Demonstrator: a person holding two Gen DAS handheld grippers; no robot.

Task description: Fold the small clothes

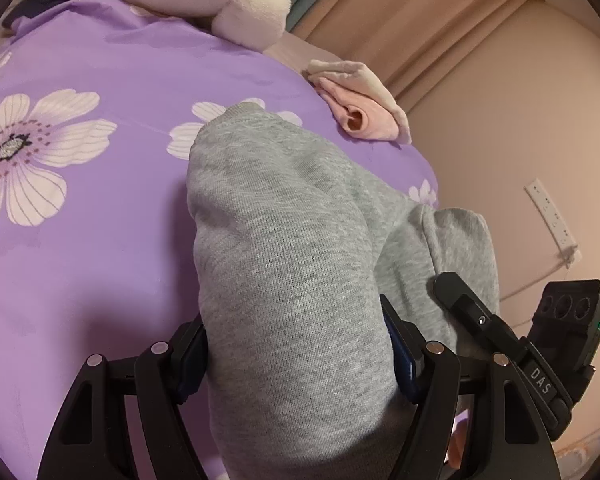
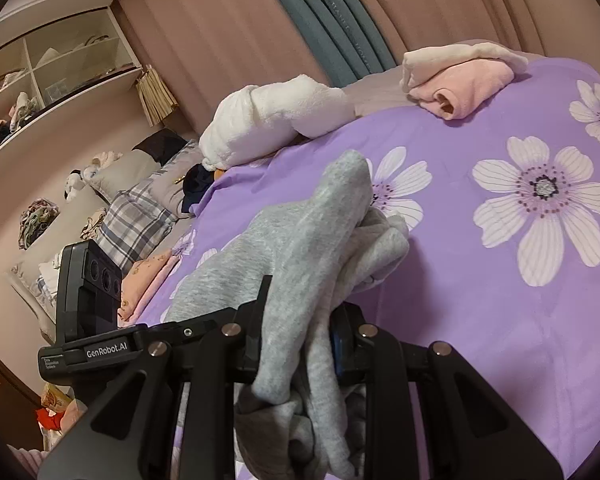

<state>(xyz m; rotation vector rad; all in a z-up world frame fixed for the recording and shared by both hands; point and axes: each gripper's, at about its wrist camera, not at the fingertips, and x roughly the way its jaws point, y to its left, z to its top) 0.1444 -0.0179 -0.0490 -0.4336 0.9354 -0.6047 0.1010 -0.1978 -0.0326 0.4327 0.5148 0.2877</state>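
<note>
Grey sweatpants hang bunched over the purple bed, pinched by both the left tool and right tool; I'd pull them taut, then lay them flat mid-bed.

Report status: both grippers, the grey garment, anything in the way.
Left gripper shut on grey garment. Right gripper shut on it too. Garment bunched, lifted over purple floral bedspread. Pink folded cloth and white plush lie clear of it.

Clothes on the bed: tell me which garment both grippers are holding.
The grey sweatshirt-knit garment, clamped by the left gripper and the right gripper. The folded pink garment lies untouched near the bed's far edge.
</note>
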